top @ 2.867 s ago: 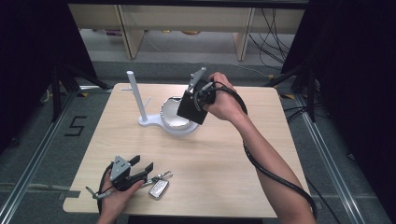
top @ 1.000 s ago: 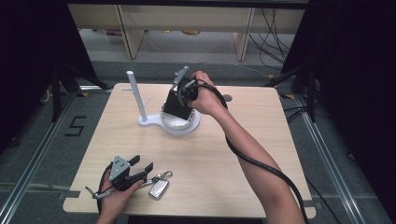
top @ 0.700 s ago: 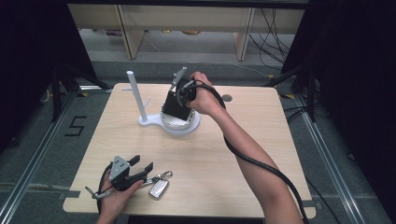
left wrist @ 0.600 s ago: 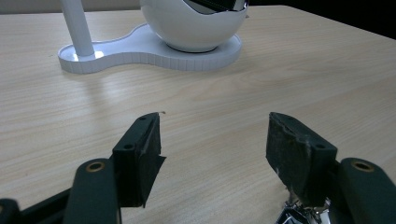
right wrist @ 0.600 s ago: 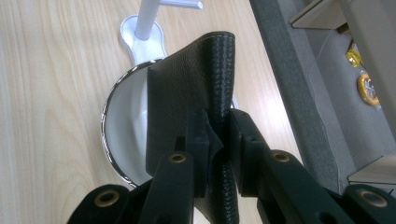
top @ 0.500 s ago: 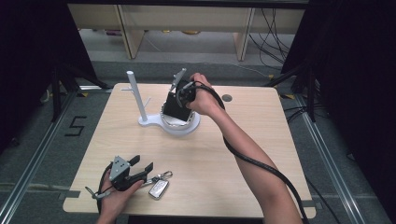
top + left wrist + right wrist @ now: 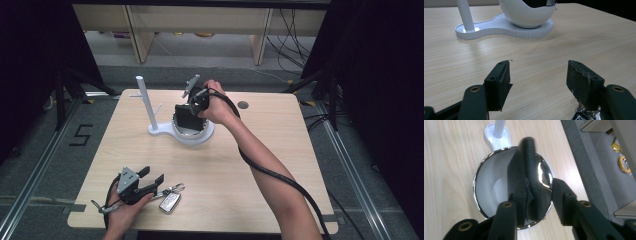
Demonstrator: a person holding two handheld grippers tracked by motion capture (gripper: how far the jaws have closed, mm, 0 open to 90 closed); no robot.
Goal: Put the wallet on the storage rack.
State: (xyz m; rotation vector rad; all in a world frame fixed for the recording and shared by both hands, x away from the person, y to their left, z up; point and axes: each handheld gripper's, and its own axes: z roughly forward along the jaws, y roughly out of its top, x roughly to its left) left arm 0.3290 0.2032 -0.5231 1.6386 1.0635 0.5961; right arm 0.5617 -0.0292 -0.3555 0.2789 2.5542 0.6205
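1. While my right hand (image 7: 216, 104) hangs over the white bowl (image 7: 201, 135) at upper centre of the high view, the right tongs (image 7: 187, 120) point down into it.
2. Right tongs' jaws: about half spread, and they've just been opening. In the right gripper view (image 7: 539, 187) a black ribbed thing (image 7: 531, 167) stands between them, upright-ish, leaning inside the bowl (image 7: 477, 182).
3. Contact: the jaw at left of that frame sits right up against the black thing, poss. touching, can't tell for sure. The jaw at right stands clear w/ a gap. So no pinch on it.
4. Black thing's place: inside the bowl, toward the chrome rim's right side in the right gripper view, top end up toward the frame's top centre.
5. Bowl sits on a white stand base (image 7: 499, 27) w/ a thin white post (image 7: 145, 102) just left of it in the high view. The post is also at top centre of the right gripper view (image 7: 499, 127).
6. Left tongs (image 7: 152, 175): lower left of the high view, low on the table (image 7: 280, 145), my left hand (image 7: 125, 210) behind them.
7. Left jaws: spread wide, nothing between the pads but bare wood in the left gripper view (image 7: 537, 72).
8. Keys w/ a fob (image 7: 170, 200) lie just right of the left tongs in the high view. In the left gripper view a bit of the key ring (image 7: 581, 115) shows under the right-hand jaw, bottom right. Touching or not, can't tell.
9. Bowl (image 7: 526, 15) and post (image 7: 465, 12) sit well apart from the left tongs, at the top of that frame.
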